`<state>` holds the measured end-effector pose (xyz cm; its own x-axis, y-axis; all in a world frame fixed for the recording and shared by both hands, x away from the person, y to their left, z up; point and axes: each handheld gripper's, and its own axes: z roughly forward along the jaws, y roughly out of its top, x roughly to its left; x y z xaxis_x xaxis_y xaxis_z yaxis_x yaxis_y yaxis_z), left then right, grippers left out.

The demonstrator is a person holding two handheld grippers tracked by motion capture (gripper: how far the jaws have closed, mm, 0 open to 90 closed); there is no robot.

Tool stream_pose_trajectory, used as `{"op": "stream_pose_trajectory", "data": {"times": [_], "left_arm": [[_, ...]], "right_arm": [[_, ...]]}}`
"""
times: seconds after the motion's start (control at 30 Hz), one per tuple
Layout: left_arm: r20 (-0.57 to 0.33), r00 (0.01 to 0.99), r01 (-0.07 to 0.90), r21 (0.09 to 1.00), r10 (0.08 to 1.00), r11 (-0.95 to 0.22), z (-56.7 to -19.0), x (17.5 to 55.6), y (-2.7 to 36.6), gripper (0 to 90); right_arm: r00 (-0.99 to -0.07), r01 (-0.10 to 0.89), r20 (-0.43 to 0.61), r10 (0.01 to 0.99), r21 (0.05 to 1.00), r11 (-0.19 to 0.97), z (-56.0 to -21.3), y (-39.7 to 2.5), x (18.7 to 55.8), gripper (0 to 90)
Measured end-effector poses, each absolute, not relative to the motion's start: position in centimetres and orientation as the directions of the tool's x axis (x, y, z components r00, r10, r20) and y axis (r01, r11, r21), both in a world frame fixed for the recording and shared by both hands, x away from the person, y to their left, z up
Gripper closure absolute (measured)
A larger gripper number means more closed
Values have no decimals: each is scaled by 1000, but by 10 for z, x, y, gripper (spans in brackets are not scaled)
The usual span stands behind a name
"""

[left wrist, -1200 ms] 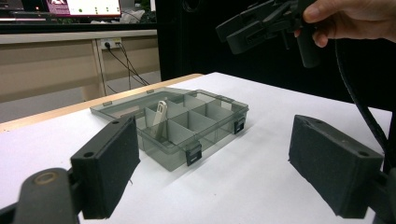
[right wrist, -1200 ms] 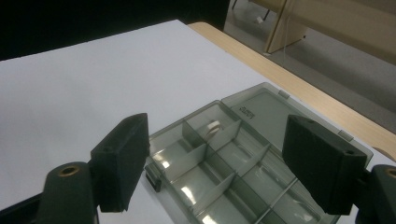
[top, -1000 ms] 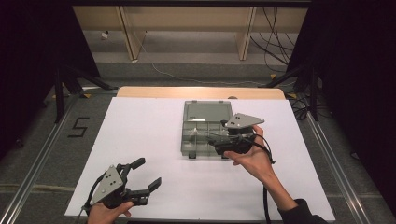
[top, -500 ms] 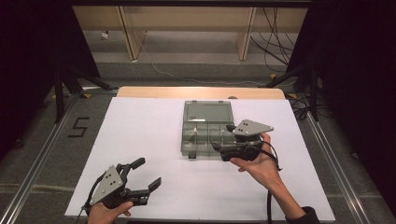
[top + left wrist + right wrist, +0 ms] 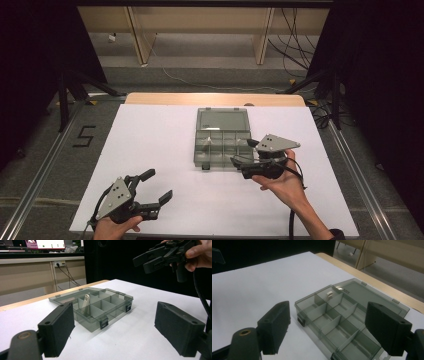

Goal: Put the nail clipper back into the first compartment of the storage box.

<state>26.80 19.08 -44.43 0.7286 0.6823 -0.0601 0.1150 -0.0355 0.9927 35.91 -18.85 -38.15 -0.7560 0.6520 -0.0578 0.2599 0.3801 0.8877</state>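
1. The left gripper (image 5: 159, 189) rests low at the white tabletop's (image 5: 150, 140) near left, jaws apart and empty.
2. The smoky translucent plastic compartment box (image 5: 221, 145) lies mid-tabletop, lid open flat; a small pale metal piece (image 5: 85, 303) leans in one compartment.
3. The right gripper (image 5: 244, 152) hovers at the box's near right corner, jaws apart, empty.

Setting: a lab or recording room, fitted out for filmed table work. A table (image 5: 150, 150) covered with a plain white sheet is set on a grey carpeted floor (image 5: 45, 165). Metal rails (image 5: 35, 175) are laid along both sides of the table, and a "5" (image 5: 84, 136) is marked on the floor in black tape. Dark curtains (image 5: 40, 60) are hung at left and right. Loose cables (image 5: 295, 30), wooden desk legs (image 5: 137, 35), a wall socket (image 5: 58, 264) and a lit screen (image 5: 45, 243) are seen behind.
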Motion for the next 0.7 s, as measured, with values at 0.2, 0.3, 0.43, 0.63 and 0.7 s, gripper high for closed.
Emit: {"op": "stream_pose_trajectory", "data": {"times": [0.2,0.3,0.43,0.63,0.7], "left_arm": [[-62,729,116,993,682,-34,-444,268,191,157],[-62,728,117,993,682,-34,-444,268,191,157],[-59,728,115,993,683,-36,-444,268,191,156],[-60,732,107,994,679,-28,-445,269,191,157],[-57,729,113,993,682,-37,-444,268,191,157]], "right_arm": [[-751,260,-51,658,894,365,-383,-193,353,209],[-745,250,-60,665,898,362,-384,-196,350,207],[-747,261,-46,663,897,357,-388,-199,346,206],[-749,259,-34,662,905,339,-392,-204,337,206],[-745,252,-41,666,907,338,-392,-207,334,206]]}}
